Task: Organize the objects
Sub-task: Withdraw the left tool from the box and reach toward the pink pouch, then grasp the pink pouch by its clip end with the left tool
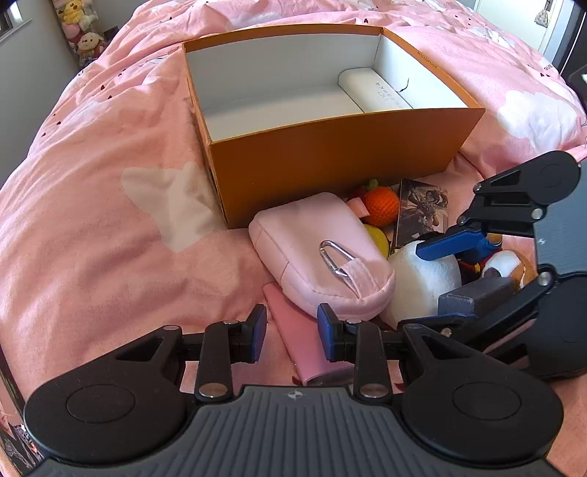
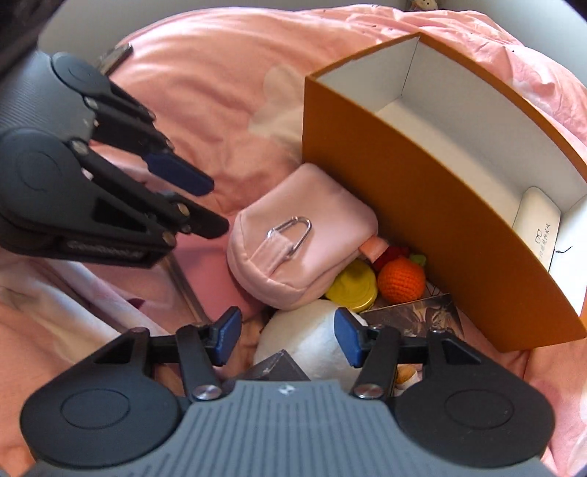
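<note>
An open orange box [image 1: 330, 161] [image 2: 422, 205] with a white inside stands on the pink bed cover, and a white glasses case [image 1: 374, 91] [image 2: 535, 227] lies in it. In front of the box lies a pile: a pink pouch [image 1: 315, 257] [image 2: 293, 249] with a metal clip, an orange crochet fruit [image 1: 381, 205] [image 2: 400, 279], a yellow round thing [image 2: 352, 286], a picture card [image 1: 422, 212] and a white plush toy [image 1: 425, 279] [image 2: 308, 341]. My left gripper [image 1: 292, 332] [image 2: 205, 201] stands open over a flat pink slab [image 1: 304, 352]. My right gripper [image 2: 287, 335] [image 1: 445, 275] stands open over the plush toy.
A small grey block [image 1: 473, 293] [image 2: 279, 367] lies against the plush toy. The two grippers are close together, the right one at the left one's right side. Rumpled pink bedding [image 1: 110, 220] surrounds the box. Plush toys [image 1: 80, 33] sit at the far wall.
</note>
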`<act>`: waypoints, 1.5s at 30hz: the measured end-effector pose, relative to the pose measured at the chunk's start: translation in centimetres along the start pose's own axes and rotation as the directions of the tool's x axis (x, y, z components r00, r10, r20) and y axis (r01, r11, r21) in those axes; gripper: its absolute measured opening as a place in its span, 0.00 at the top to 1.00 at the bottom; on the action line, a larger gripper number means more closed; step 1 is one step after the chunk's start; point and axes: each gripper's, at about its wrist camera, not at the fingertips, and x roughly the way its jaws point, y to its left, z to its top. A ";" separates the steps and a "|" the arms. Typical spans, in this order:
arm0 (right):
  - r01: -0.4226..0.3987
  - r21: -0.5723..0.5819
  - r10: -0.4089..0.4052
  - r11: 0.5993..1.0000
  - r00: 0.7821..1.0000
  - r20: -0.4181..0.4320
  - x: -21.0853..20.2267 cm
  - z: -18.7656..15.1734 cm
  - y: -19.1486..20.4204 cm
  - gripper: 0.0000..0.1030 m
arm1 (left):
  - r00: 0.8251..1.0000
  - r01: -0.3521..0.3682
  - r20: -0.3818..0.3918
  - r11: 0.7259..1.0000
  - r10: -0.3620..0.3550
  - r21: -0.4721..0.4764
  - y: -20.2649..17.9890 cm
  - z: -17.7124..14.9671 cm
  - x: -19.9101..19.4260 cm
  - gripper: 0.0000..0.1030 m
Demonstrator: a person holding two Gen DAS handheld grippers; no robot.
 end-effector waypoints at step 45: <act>0.088 0.109 -0.109 0.990 0.973 0.203 0.0 2.7 -4.4 0.83 | 0.978 -0.156 0.189 0.901 0.084 0.406 -2.5 2.7 5.7 0.65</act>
